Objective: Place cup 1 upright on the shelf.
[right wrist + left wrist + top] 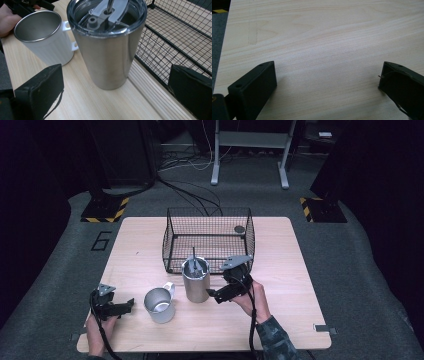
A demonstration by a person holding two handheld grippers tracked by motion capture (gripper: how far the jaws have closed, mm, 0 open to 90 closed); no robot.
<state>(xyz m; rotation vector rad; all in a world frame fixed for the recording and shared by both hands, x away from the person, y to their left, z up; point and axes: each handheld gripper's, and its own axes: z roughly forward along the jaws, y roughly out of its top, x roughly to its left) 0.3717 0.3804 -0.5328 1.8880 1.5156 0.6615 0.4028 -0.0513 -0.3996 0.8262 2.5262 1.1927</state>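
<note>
Tumbler point(108, 47) stands just before right gripper point(214, 294), jaws apart; left gripper point(131, 304) low, jaws apart

silver tumbler point(110, 55), white mug point(47, 41), black wire basket point(210, 237), pale wood table point(280, 270)

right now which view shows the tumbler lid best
The right gripper view: the tumbler lid is close, clear plastic with a grey slider. The high view shows it small and far. The left gripper view faces bare table.
</note>
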